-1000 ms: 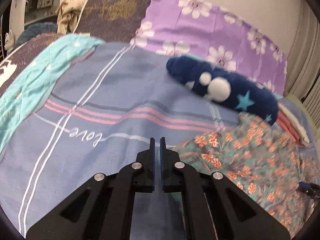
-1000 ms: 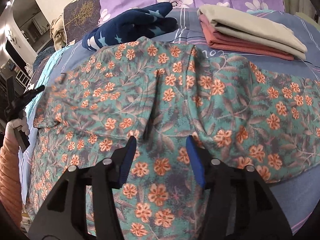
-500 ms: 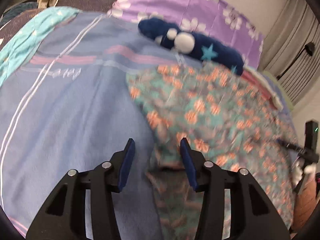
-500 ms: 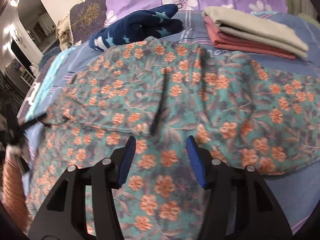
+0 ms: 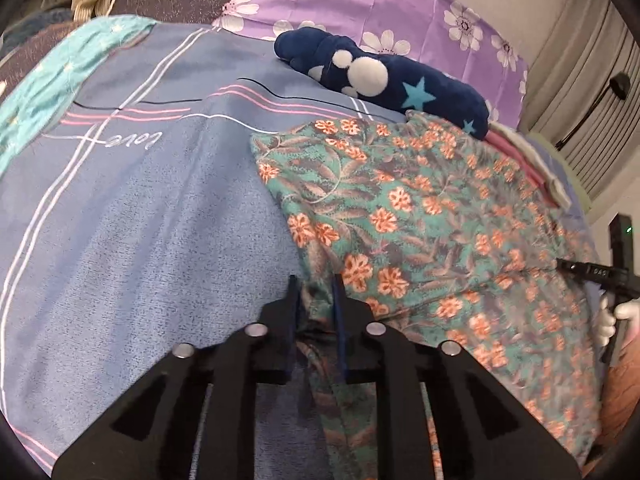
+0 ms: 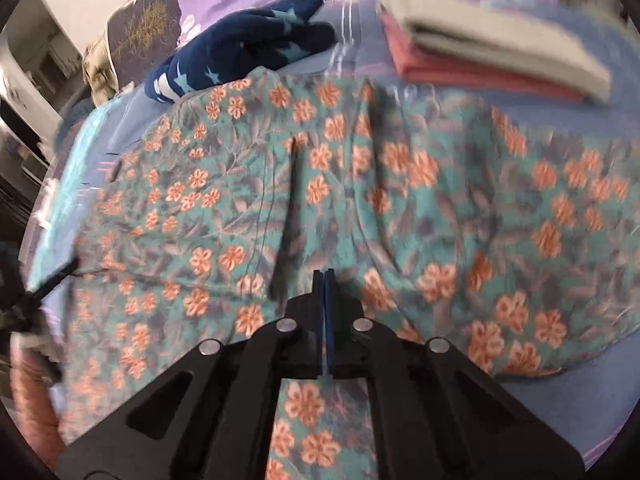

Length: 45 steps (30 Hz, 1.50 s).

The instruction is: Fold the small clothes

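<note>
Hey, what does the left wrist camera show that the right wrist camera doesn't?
Only the left wrist view: the left gripper, jaws closing around the edge of the teal garment with orange flowers, and the word "love" on the blue striped bedsheet.
Only the right wrist view: the right gripper, shut on that garment.
Both: the garment, the navy star-patterned plush, the purple floral pillow.
</note>
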{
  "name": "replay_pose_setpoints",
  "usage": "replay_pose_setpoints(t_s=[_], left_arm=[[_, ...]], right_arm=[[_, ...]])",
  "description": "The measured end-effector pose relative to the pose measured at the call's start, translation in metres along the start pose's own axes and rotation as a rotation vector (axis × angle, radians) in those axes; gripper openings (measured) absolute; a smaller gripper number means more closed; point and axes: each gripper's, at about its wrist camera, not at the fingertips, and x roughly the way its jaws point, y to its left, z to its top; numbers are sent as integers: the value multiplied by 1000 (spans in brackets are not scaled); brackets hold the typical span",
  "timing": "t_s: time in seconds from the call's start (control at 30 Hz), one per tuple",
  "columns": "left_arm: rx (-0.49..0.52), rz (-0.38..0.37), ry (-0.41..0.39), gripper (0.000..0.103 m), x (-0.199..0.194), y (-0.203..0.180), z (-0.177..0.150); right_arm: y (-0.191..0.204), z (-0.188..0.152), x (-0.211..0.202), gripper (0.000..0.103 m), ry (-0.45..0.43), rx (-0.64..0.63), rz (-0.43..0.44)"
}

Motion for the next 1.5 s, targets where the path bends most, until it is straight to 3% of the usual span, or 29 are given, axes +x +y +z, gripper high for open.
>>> replay_pose_setpoints(t_s=[0.03, 0.1, 0.13, 0.2, 0.3, 0.37, 0.4, 0.43, 0.5, 0.57, 0.63, 0.7, 0.73, 0.8, 0.87, 0.93, 0.97, 1.03, 1.1, 1.17, 1.2, 1.23, 1.37, 1.5], left_arm=[[-20, -17, -3, 40, -1, 3, 4], [-44, -32, -28, 46, -2, 6, 17], [-56, -37, -29, 47, 1, 7, 23], [-96, -39, -14, 47, 15, 11, 44], [-116, -4, 10, 47, 39, 13, 66], [-126, 30, 1, 35, 54, 13, 78], [-116, 45, -23, 1, 57, 10, 83], [-111, 40, -37, 2, 56, 9, 86], [-67, -1, -118, 2, 41, -2, 89], [46, 24, -203, 3, 22, -19, 89], [114, 71, -196, 3, 21, -25, 90], [143, 127, -165, 3, 31, -22, 89], [170, 194, -144, 4, 41, -21, 86], [177, 234, -118, 9, 48, -17, 79], [153, 230, -116, 18, 44, -10, 72], [137, 216, -137, 38, 31, -9, 66], [136, 205, -149, 39, 24, -10, 63], [146, 153, -153, 45, 7, -16, 52], [156, 123, -130, 49, 1, -21, 41], [156, 111, -72, 49, 6, -23, 29], [155, 128, -42, 49, 12, -22, 23], [157, 175, -9, 52, 20, -20, 15], [99, 152, -38, 52, 17, -11, 9], [104, 175, -34, 52, 15, -13, 6]], right_arm=[[-3, 4, -4, 8, -17, 13, 14], [0, 20, -11, 37, -68, 10, 54], [3, 26, -10, 44, -67, 3, 75], [12, 43, 2, 44, -50, 7, 122], [24, 62, 32, 45, -11, 2, 99], [28, 65, 52, 47, 5, -6, 67], [32, 67, 56, 31, -19, -25, 41], [36, 68, 56, 3, -42, -54, 5], [40, 65, 41, 3, -90, -78, -6], [41, 62, 20, 3, -155, -94, -23], [35, 59, 10, 3, -179, -99, -57], [28, 61, 21, 4, -153, -83, -54], [22, 60, 29, 6, -129, -61, -68], [14, 57, 37, 8, -96, -24, -78], [8, 48, 31, 10, -98, 8, -32], [8, 40, 21, 18, -95, -7, -4], [10, 34, 16, 21, -86, -18, 17], [13, 24, 12, 43, -46, -29, 71], [18, 18, 17, 44, -13, -33, 95], [26, 12, 24, 34, -12, -76, 52], [30, 11, 26, 4, -21, -101, 17], [33, 11, 26, 3, -25, -109, -3], [39, 5, 3, 2, -71, -132, -58], [30, -2, 16, 2, -24, -149, -123]])
